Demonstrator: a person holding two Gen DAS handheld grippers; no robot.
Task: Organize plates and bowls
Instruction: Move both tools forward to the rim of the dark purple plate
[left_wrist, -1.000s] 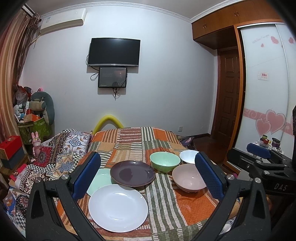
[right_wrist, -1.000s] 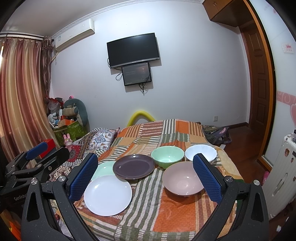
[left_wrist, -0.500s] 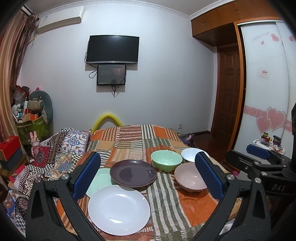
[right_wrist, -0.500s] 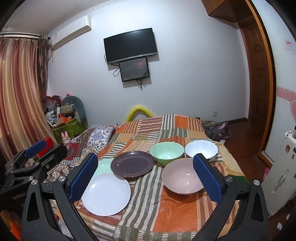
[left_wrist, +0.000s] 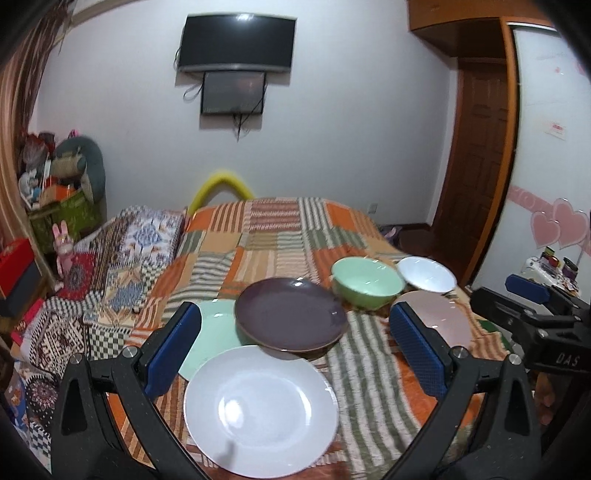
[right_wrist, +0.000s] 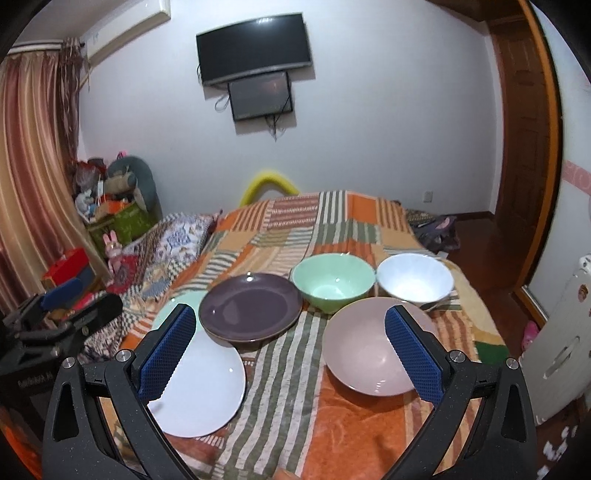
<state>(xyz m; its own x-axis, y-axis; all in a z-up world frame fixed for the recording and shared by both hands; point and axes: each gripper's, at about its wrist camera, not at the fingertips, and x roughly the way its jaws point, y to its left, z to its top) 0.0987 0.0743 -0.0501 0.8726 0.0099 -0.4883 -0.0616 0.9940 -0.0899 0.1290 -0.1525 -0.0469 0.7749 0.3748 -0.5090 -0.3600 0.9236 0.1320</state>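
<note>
Six dishes sit on the striped blanket. Nearest is a white plate (left_wrist: 260, 410) (right_wrist: 199, 387), behind it a purple plate (left_wrist: 291, 319) (right_wrist: 251, 312) overlapping a pale green plate (left_wrist: 212, 328) (right_wrist: 177, 304). To the right are a green bowl (left_wrist: 365, 282) (right_wrist: 334, 282), a white bowl (left_wrist: 424, 275) (right_wrist: 413, 282) and a pink bowl (left_wrist: 439, 321) (right_wrist: 369, 350). My left gripper (left_wrist: 293, 332) hovers open over the plates, holding nothing. My right gripper (right_wrist: 290, 321) hangs open before the purple plate and pink bowl, holding nothing.
The dishes rest on a bed with an orange and green patchwork blanket (left_wrist: 266, 236). A patterned quilt (left_wrist: 122, 266) lies to the left, with boxes and toys (right_wrist: 110, 206) beyond. A white cabinet (right_wrist: 554, 350) stands at the right and a wooden door (left_wrist: 476, 166) behind.
Both grippers have come nearer to the dishes and tilted down a little, so the dishes look larger. No dish has moved.
</note>
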